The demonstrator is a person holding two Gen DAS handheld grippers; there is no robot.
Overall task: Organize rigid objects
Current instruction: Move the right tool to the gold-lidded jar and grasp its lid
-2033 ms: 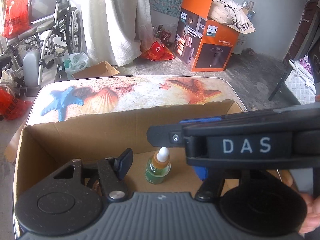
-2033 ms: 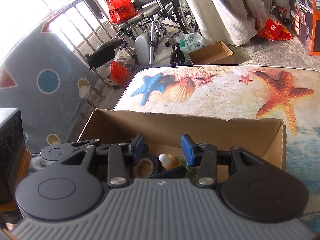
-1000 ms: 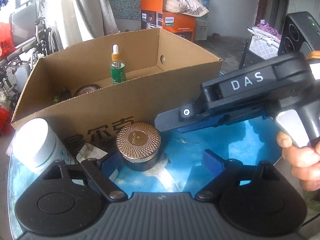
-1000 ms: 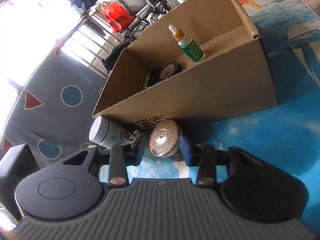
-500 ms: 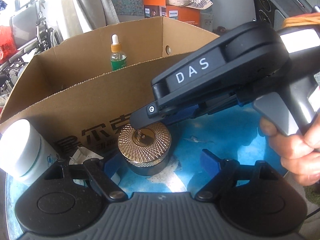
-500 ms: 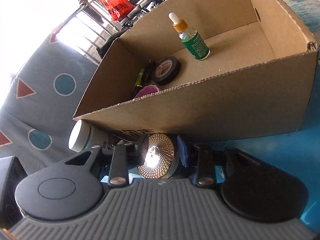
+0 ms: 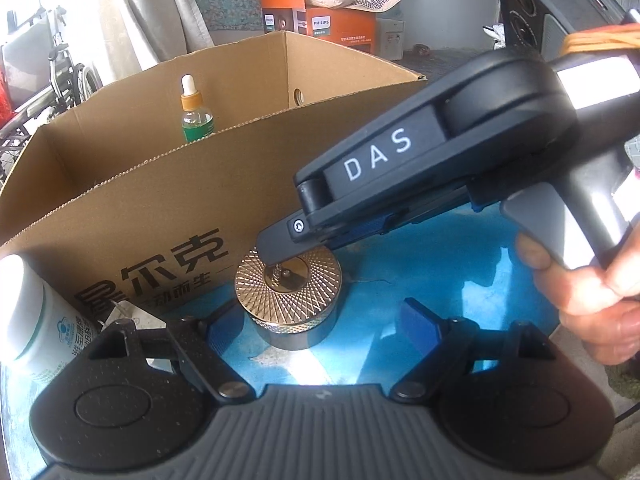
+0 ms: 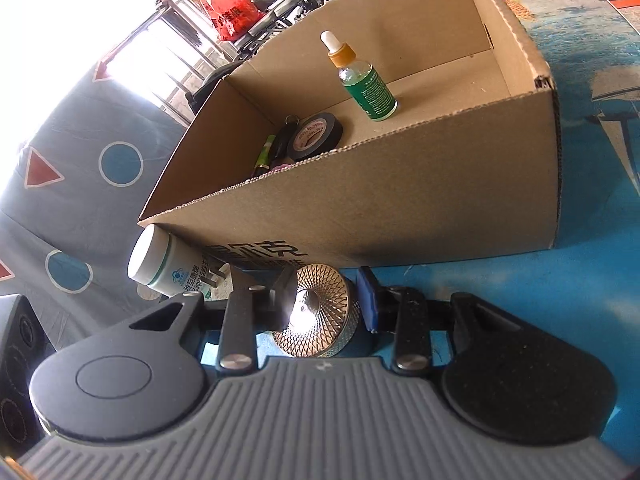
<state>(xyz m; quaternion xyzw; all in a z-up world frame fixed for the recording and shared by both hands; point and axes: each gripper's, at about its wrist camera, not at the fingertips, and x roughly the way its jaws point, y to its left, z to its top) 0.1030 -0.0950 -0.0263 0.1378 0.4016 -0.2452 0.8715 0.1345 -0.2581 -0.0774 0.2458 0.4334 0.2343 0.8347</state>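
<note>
The round, flat gold jar with a diamond-patterned metal lid is sitting upright on the blue patterned tabletop, lid facing up, just in front of the near wall of the open brown cardboard box. The right gripper is clasping the jar by its sides, both blue pads pressing against it. The left gripper is hovering near the same jar with fingers spread wide, gripping nothing. Inside the box, a green dropper bottle with a white tip is standing upright, a black tape roll is lying beside it, and thin dark items are resting toward the box's left end. A white cylindrical tub is lying against the box's front left corner.
</note>
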